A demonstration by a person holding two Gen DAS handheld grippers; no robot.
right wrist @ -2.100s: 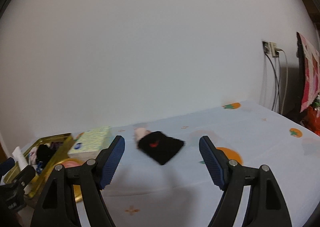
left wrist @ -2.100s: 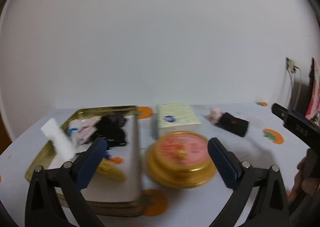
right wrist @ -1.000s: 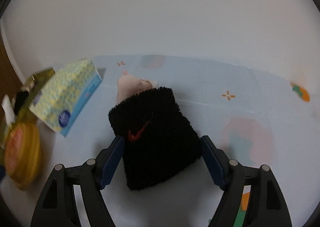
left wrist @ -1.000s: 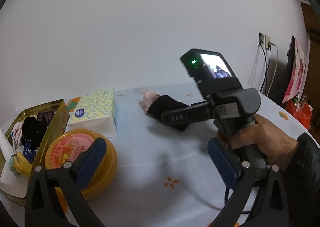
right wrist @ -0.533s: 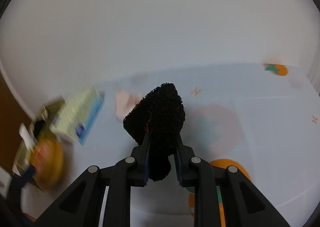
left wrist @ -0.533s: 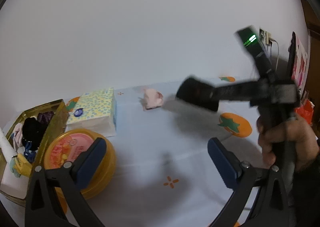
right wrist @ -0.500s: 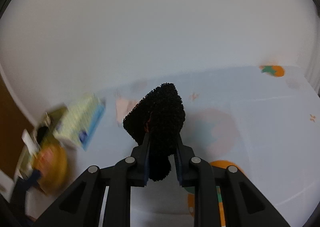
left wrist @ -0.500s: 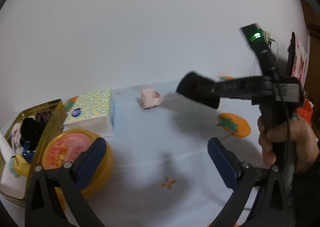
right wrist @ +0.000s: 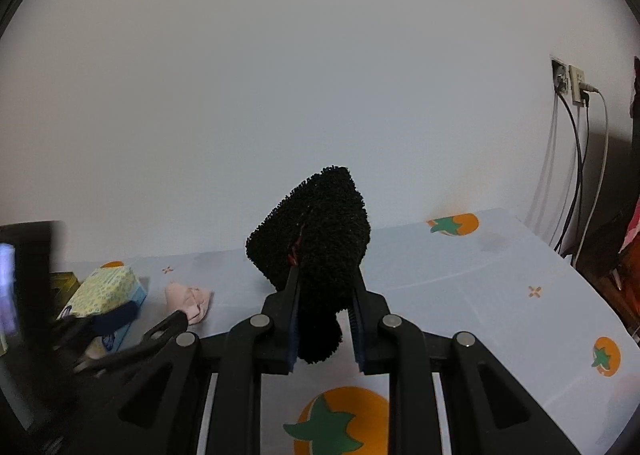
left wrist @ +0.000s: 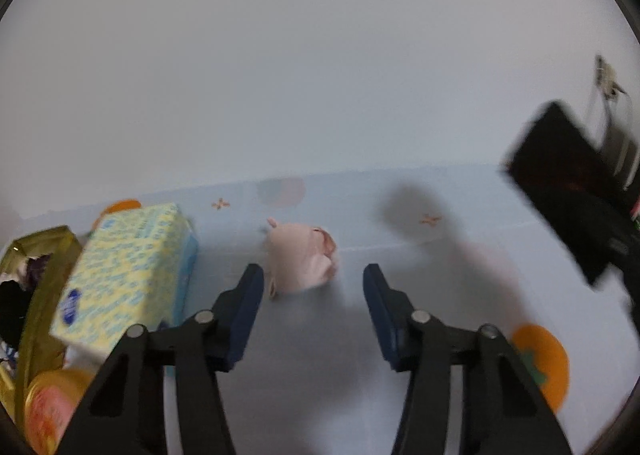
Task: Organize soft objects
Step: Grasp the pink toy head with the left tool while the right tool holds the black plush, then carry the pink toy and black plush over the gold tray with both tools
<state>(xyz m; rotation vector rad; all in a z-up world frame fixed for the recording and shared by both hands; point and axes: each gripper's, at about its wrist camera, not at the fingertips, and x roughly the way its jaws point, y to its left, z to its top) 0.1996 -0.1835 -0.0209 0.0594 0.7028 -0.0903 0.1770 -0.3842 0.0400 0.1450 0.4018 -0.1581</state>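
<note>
Clamping a black fuzzy wristband (right wrist: 316, 243) between its blue pads, your right hand-held gripper (right wrist: 324, 319) sits at the centre of its own view, lifted clear of the table (right wrist: 480, 295); the band bulges up above the fingertips and a red mark shows in its fold. In the left wrist view that same band appears as a dark blurred shape at the right edge (left wrist: 560, 175).

Your left hand-held gripper (left wrist: 312, 295) has just been closing, yet its jaws stand apart with nothing pressed between them. A small pink soft item (left wrist: 302, 257) lies on the table just beyond the fingertips, slightly left of the gap's middle; whether a pad touches it you cannot tell from the blur.

Left of the pink item lies a yellow-and-blue tissue pack (left wrist: 128, 275). At the far left edge stands a gold tin (left wrist: 40, 279) with dark items inside, and a round gold-rimmed lid with an orange face (left wrist: 48, 407) sits in the lower left corner.
</note>
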